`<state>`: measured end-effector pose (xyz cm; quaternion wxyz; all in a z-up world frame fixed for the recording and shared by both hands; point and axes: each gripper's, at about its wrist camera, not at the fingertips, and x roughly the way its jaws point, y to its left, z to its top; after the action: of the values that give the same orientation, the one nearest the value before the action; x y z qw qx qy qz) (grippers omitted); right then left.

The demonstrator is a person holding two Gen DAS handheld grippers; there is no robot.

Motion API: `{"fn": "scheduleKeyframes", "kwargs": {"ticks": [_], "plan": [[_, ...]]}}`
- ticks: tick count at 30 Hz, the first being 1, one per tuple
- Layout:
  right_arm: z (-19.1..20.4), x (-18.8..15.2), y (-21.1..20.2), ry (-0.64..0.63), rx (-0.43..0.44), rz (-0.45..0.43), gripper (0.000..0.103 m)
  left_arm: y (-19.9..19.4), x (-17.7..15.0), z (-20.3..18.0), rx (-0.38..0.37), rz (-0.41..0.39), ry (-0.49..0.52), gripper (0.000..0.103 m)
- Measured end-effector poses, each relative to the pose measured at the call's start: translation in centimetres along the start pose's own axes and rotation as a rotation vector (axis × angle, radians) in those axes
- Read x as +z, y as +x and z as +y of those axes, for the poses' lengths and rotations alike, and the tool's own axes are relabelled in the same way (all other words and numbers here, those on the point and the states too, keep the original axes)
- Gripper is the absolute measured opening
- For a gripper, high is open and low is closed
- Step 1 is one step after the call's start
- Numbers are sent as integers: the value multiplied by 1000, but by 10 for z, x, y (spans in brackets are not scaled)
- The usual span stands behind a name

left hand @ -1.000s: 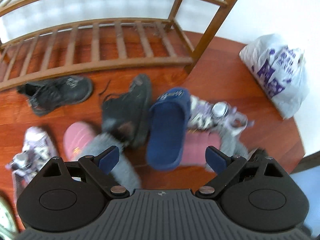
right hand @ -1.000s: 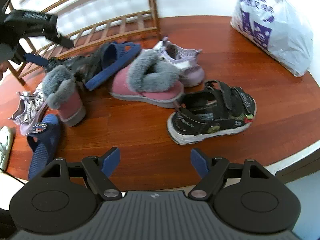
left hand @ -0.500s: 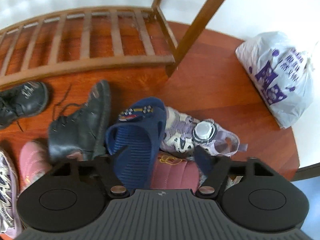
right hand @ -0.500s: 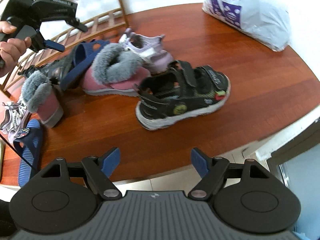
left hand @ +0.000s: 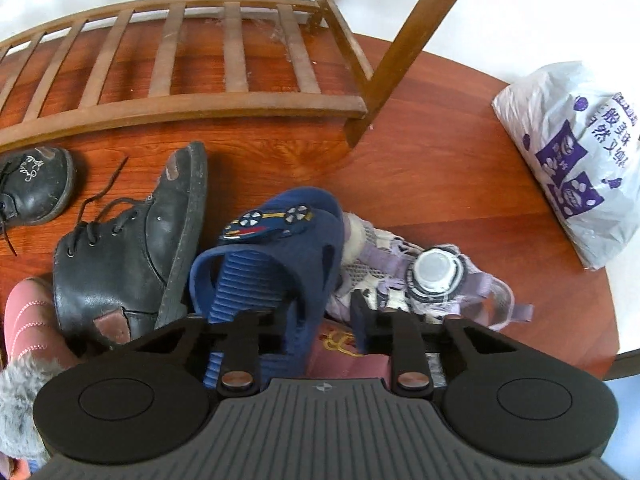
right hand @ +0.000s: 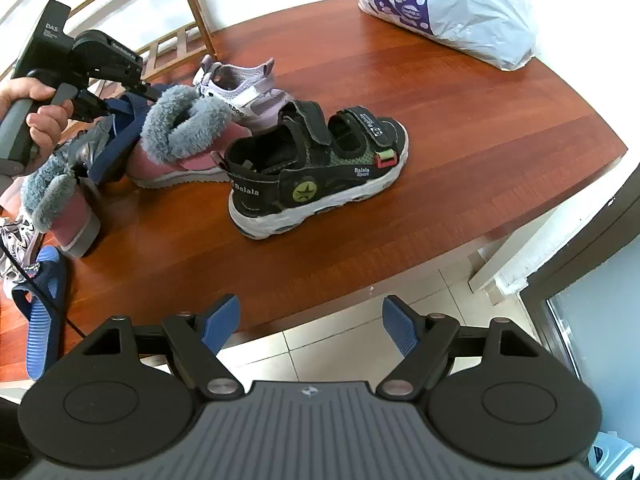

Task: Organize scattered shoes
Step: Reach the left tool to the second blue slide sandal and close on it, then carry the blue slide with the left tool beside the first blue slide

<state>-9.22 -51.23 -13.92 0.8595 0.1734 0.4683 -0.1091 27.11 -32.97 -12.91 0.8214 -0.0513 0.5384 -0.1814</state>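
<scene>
Your left gripper point(left hand: 298, 320) is closing its jaws on the side wall of the navy blue rubber slipper with a car patch point(left hand: 276, 256), which sits between the pads; the left pad is hidden inside the slipper, so you cannot see how firmly it presses. Just beneath lies a pink fabric boot with a grey fur cuff point(left hand: 352, 356). To the slipper's left a worn black leather lace-up boot point(left hand: 128, 252) lies on its side, touching it; to its right rests a lilac mesh sneaker with a round dial point(left hand: 424, 280). Beyond stands the slatted wooden shoe rack point(left hand: 224, 60) on the red-brown wooden floor point(left hand: 432, 168).

Your right gripper point(right hand: 312, 322) hangs with jaws spread wide and nothing between them, above the floor's edge. Farther on stands a black strapped sports sandal with a white sole point(right hand: 320, 168), and well beyond it a white plastic bag with purple print point(right hand: 452, 4).
</scene>
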Motion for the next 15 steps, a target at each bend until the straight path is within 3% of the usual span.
{"fn": "scheduleKeyframes", "kwargs": {"ticks": [8, 15], "plan": [[-5, -5, -1, 11, -9, 8, 84, 1, -3, -3, 16, -53, 87, 10], [-1, 1, 0, -2, 5, -1, 84, -23, -11, -14, 15, -106, 175, 9]]}}
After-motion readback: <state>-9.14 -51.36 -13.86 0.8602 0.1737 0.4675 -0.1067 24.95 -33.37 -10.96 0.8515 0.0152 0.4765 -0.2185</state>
